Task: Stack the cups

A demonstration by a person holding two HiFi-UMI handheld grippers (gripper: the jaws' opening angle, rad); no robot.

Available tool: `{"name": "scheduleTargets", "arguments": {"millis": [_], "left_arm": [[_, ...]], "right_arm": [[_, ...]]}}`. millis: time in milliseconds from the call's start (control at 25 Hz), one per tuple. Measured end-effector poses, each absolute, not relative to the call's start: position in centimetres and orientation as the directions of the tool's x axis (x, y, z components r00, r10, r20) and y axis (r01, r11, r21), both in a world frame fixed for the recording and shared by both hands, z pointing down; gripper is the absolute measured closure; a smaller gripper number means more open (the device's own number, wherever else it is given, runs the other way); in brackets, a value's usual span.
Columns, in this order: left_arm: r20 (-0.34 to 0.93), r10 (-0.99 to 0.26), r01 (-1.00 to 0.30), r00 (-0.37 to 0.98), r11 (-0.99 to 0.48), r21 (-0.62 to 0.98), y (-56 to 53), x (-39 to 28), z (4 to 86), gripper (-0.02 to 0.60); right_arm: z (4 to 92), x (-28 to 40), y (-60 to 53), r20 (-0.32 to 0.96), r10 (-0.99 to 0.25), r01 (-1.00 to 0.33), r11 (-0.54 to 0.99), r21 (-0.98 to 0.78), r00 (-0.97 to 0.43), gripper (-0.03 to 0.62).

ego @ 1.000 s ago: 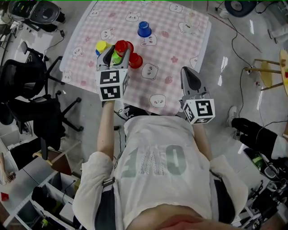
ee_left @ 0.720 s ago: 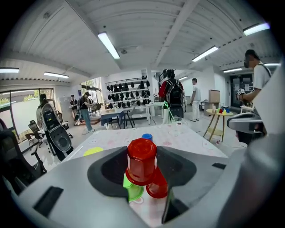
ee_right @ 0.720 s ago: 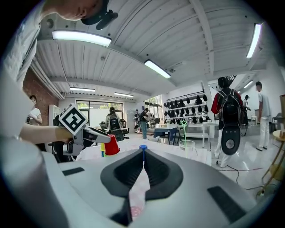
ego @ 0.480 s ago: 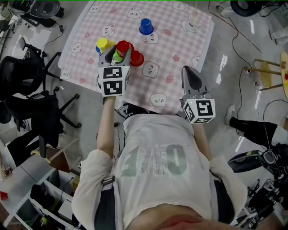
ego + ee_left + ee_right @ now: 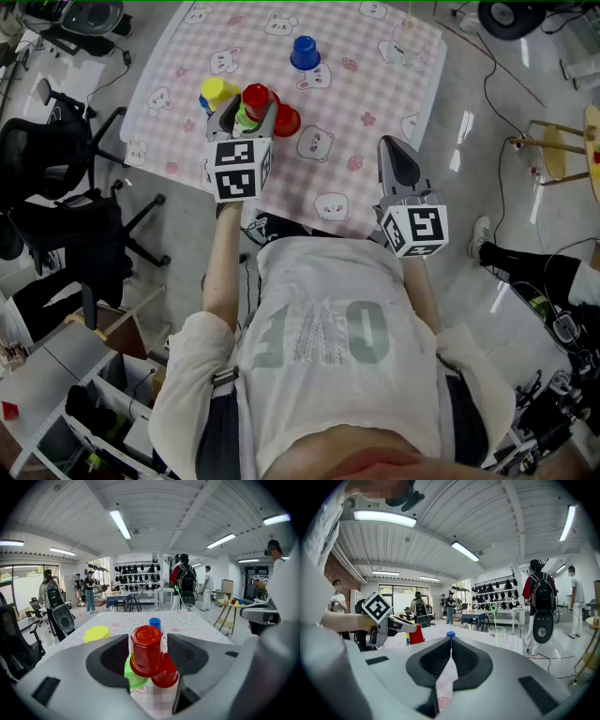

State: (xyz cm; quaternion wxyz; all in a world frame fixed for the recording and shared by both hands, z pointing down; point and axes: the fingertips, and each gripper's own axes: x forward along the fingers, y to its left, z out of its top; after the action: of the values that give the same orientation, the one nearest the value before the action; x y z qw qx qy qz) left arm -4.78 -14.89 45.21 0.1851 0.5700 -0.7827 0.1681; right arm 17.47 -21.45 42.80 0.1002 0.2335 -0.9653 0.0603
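Pink checked cloth with little bear prints covers the tabletop (image 5: 375,103), and a bright workshop with people standing about lies beyond it. My left hand-held gripper (image 5: 248,106) has its jaws around the upturned red cup (image 5: 146,649). They have just been easing apart, and I see a narrow gap between the cup and the right pad, so I judge the cup released rather than squeezed. It seems to sit across two others, a green cup (image 5: 132,679) on its left and a second red cup (image 5: 168,677) on its right, all mouth down. Farther out stand a yellow cup (image 5: 96,633) to the left and a blue cup (image 5: 155,622) beyond, both apart from the group. My right hand-held gripper (image 5: 450,641) hangs at the near edge of the tabletop with its jaws pressed together on nothing.

Trouble from here would come as I back the left one away. Its left pad looks very close to the top cup, perhaps touching. If I pull back or lift with the jaws this narrow, a pad could drag the cup off its perch. It bridges two bases, so a small sideways nudge could topple it and scatter the lower pair.
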Motion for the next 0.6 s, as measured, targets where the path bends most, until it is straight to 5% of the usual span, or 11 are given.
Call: {"name": "scheduleTargets", "arguments": {"millis": [320,600], "left_arm": [[0.326,-0.875,-0.931,-0.358,0.362,-0.050,-14.3,-3.6,38.8,0.310],[0.203,-0.956,-0.971,-0.212,0.183,-0.156,-17.4,0.3,30.7,0.311]], "right_arm": [[41.9,17.8,-21.3,0.213,-0.448,-0.470,0.880,-0.065,-0.868,0.565],[41.5,19.0,-21.7,0.186,-0.460,-0.478,0.875,-0.070,-0.868,0.565]]}}
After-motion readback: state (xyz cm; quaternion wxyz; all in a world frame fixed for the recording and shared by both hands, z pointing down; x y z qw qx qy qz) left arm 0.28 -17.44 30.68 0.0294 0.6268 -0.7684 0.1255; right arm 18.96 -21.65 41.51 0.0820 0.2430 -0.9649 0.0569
